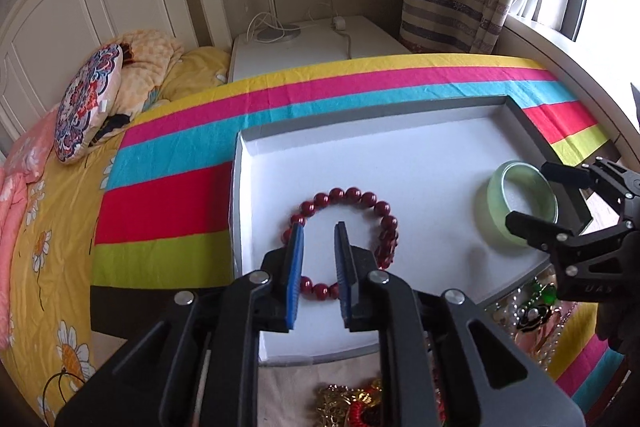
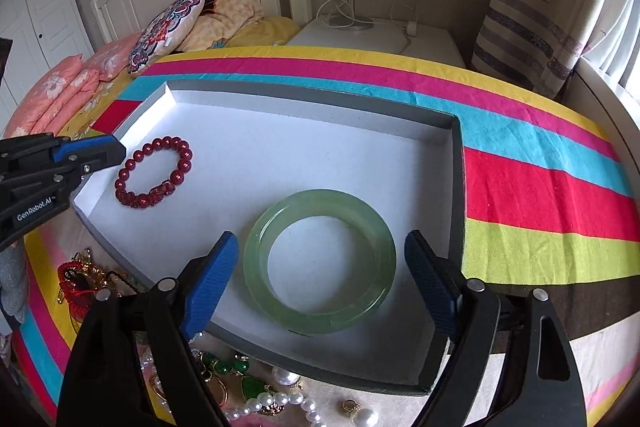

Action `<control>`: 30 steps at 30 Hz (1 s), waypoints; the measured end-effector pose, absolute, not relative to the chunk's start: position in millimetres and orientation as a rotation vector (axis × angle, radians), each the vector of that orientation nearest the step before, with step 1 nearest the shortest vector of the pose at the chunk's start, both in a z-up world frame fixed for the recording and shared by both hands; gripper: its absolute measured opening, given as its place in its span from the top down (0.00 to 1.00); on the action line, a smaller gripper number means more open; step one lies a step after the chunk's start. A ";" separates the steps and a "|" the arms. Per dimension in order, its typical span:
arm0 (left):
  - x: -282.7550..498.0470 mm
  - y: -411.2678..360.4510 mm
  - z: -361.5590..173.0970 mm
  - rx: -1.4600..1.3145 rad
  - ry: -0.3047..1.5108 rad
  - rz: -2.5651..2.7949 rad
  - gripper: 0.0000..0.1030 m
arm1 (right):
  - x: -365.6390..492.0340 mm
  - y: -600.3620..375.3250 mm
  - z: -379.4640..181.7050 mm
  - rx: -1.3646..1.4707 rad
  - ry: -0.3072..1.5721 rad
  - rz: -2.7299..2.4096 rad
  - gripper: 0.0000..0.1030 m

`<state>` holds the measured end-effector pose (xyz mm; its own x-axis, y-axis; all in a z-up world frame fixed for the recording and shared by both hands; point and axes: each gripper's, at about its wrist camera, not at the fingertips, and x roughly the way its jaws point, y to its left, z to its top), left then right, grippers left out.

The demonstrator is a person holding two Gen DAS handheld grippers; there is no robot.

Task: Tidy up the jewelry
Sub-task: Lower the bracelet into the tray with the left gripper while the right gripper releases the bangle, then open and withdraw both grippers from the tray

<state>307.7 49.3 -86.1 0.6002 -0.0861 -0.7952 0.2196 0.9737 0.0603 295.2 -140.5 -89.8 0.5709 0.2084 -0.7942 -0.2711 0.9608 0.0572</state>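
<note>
A: Where is the bangle (image 2: 320,261) sitting?

B: It is lying flat in the tray (image 2: 256,103), near the front right corner. The right gripper (image 2: 320,283) is hanging over it with its jaws spread wide, one pad on each side of the ring and neither touching it, so it is gripping nothing.

A: And the other one?

B: The left gripper (image 1: 318,275) is hovering over the red beads (image 1: 344,239), which are lying in the tray's left part. Its jaws are parted a little and are holding nothing either.

A: How is the bangle going to handle?

B: I am guessing it is stone or glass: stiff, smooth, fairly heavy for its size, and likely to chip if dropped. The polish is probably making it slippery, so I would be closing across the outer rim, or pinching one wall from inside and outside.

A: The beads?

B: They are looking like a strung loop, so it will be sagging when lifted. Pinching one or two beads should be enough.

A: What is left?

B: A loose pile (image 2: 256,387) of pearls and green pieces is waiting on the cloth (image 2: 540,195) in front of the tray.
</note>
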 end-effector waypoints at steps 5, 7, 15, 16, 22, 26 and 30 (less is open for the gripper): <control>294.9 56.6 -102.5 0.134 0.928 -0.170 0.77 | 287.6 -140.2 -90.7 -0.129 0.912 0.258 0.14; 287.8 62.5 -101.3 0.093 0.951 -0.179 0.73 | 281.3 -136.1 -92.9 -0.191 0.906 0.245 0.14; 239.3 69.4 -102.2 0.031 0.927 -0.197 0.70 | 248.4 -145.5 -93.6 -0.182 0.917 0.243 0.13; 232.7 69.2 -102.1 0.026 0.925 -0.196 0.69 | 242.8 -146.8 -93.8 -0.182 0.912 0.245 0.13; 190.6 65.9 -103.9 -0.007 0.914 -0.189 0.69 | 211.8 -154.3 -94.5 -0.202 0.910 0.277 0.13; 164.5 64.3 -104.3 -0.004 0.894 -0.193 0.68 | 187.6 -156.3 -94.4 -0.207 0.908 0.281 0.13; 140.6 67.9 -97.1 -0.046 0.862 -0.241 0.51 | 161.4 -158.9 -89.7 -0.176 0.879 0.272 0.14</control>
